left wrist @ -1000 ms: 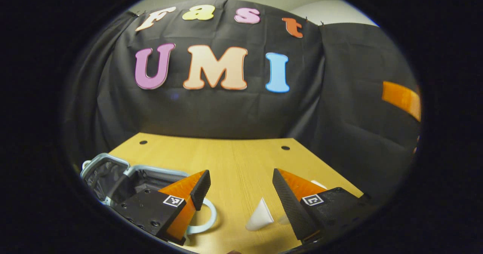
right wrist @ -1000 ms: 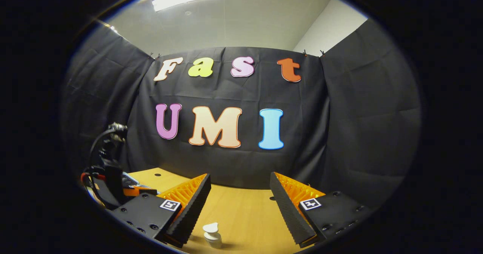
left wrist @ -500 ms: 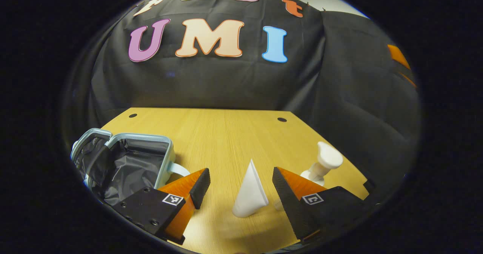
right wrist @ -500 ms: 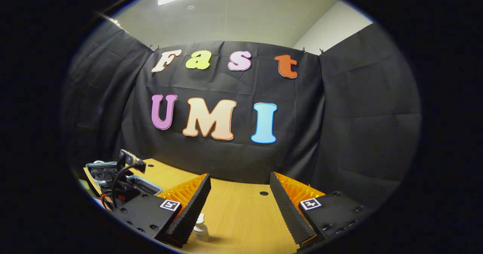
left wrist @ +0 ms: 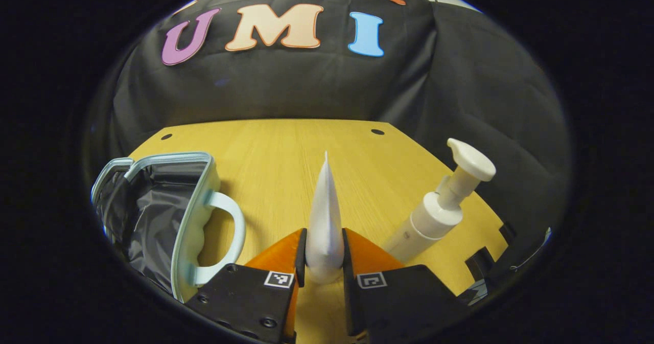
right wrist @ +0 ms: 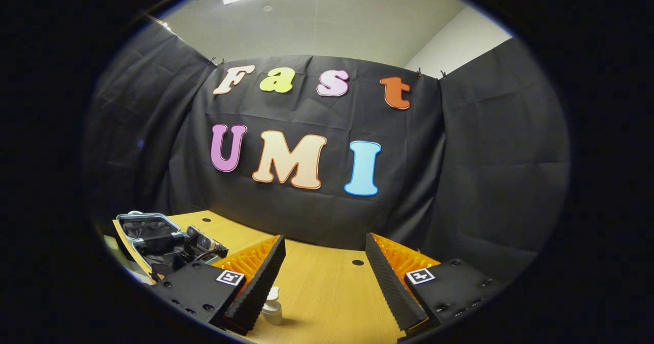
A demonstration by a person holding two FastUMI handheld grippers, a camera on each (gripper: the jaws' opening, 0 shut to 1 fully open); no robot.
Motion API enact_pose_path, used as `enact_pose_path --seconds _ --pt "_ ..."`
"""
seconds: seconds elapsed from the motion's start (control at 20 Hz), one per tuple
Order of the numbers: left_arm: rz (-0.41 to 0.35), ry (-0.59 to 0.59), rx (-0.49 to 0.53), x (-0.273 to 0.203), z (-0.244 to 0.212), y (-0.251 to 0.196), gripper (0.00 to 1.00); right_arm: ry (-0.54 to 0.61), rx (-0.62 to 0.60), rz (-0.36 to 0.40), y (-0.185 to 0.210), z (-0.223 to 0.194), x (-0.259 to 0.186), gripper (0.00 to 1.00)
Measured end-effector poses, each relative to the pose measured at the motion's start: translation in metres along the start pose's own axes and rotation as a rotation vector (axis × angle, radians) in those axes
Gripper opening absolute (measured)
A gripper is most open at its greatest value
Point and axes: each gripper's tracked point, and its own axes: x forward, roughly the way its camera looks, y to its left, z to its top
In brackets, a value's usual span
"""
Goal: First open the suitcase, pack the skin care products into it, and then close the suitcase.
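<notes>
In the left gripper view, my left gripper (left wrist: 324,236) is shut on a white squeeze tube (left wrist: 325,201), which points away from me over the wooden table (left wrist: 286,144). The small pale blue suitcase (left wrist: 189,216) lies open at the left, showing its dark lining and a white handle. A white pump bottle (left wrist: 439,211) stands just right of the gripper. In the right gripper view, my right gripper (right wrist: 325,244) is open and holds nothing. The pump bottle (right wrist: 272,309) stands low by its left finger, and the open suitcase (right wrist: 145,227) lies far left.
The table's right edge (left wrist: 480,252) has notches near the pump bottle. Two small holes (left wrist: 377,131) mark the table's far side. Black cloth walls close in the back and right. The left gripper's camera head (right wrist: 202,243) shows beside the suitcase in the right gripper view.
My left gripper dropped toward the table, moved onto the white tube and shut on it. The right gripper stayed open and shifted only slightly.
</notes>
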Motion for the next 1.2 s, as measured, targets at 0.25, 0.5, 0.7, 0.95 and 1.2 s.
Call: enact_pose_path --seconds 0.25,0.5,0.7,0.95,1.2 --pt "0.005 -0.083 0.01 -0.035 0.054 0.002 0.29 0.014 0.045 0.047 0.02 -0.015 0.017 0.98" --pt "0.044 -0.166 0.034 -0.082 0.106 0.016 0.31 0.035 0.08 0.106 0.05 -0.044 0.038 0.99" --pt "0.076 -0.207 0.027 -0.114 0.128 0.026 0.29 0.086 0.089 0.145 0.071 -0.079 0.048 0.99" --pt "0.131 -0.233 0.02 -0.147 0.141 0.041 0.28 0.185 0.073 0.183 0.093 -0.147 0.056 1.0" --pt "0.178 -0.226 0.031 -0.165 0.14 0.051 0.31 0.346 0.053 0.179 0.105 -0.23 0.052 0.99"
